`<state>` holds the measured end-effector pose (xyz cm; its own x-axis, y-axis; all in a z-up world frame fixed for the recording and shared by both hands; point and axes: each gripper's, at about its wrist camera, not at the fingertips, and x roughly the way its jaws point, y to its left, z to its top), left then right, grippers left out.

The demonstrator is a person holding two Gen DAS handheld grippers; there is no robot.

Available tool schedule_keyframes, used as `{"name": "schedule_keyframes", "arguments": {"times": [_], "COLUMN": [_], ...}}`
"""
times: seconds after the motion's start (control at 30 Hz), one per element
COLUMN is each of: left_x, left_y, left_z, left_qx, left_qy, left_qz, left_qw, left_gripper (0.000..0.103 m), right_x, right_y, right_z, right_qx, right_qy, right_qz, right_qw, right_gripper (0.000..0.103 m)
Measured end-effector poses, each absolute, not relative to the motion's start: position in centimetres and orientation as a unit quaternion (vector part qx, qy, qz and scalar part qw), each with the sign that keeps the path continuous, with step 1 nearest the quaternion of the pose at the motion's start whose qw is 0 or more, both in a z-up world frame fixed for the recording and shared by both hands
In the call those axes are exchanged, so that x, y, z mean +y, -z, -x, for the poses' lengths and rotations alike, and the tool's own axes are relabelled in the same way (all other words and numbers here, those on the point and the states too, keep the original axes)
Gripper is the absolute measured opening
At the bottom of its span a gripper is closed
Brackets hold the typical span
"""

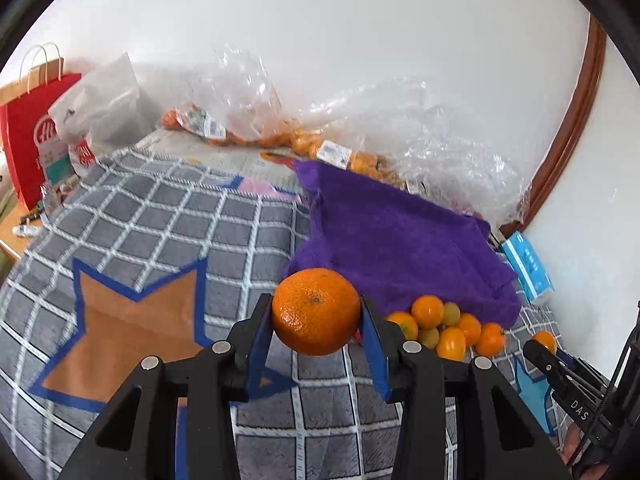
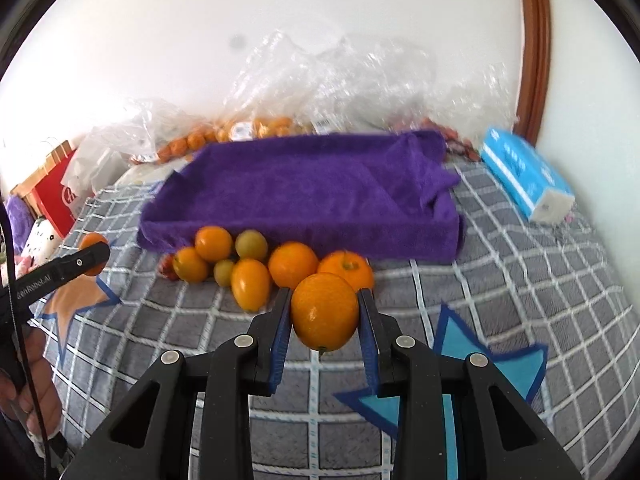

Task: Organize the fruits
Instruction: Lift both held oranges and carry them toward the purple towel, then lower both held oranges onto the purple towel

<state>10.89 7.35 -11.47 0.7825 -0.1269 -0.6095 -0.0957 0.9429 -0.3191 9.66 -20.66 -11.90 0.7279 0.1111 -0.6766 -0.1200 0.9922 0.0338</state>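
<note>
My left gripper (image 1: 316,316) is shut on a large orange (image 1: 316,312), held above the checked cloth near an orange star patch (image 1: 120,328). My right gripper (image 2: 324,316) is shut on a smaller orange fruit (image 2: 324,312), held just in front of a pile of small orange and greenish fruits (image 2: 248,260). The pile lies against the front of a purple towel-lined tray (image 2: 304,196). The pile also shows in the left wrist view (image 1: 448,328), beside the purple towel (image 1: 400,236). The left gripper with its orange shows at the left of the right wrist view (image 2: 94,254).
A blue star patch (image 2: 480,364) lies on the grey checked cloth (image 2: 520,280) at front right. Clear plastic bags of oranges (image 1: 304,136) lie along the back wall. A blue tissue pack (image 2: 528,180) sits at right. A red paper bag (image 1: 28,136) stands at far left.
</note>
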Motion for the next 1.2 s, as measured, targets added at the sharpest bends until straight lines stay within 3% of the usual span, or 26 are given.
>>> {"name": "schedule_keyframes", "arguments": {"times": [0.5,1.2], "left_x": [5.9,4.5], "left_y": [5.2,10.8], "left_z": [-17.5,-24.2], "left_qx": [0.296,0.322], "left_qy": [0.01,0.046], "left_qz": [0.125,0.161], "left_qw": [0.947,0.932], "left_gripper": [0.04,0.04], "right_x": [-20.0,-21.8], "right_y": [5.7,11.8], "right_z": [-16.8,-24.6], "right_qx": [0.302,0.33], "right_qy": [-0.057,-0.028], "right_qz": [-0.011,-0.028], "right_qw": [0.951,0.943], "right_gripper": [0.032,0.032]}}
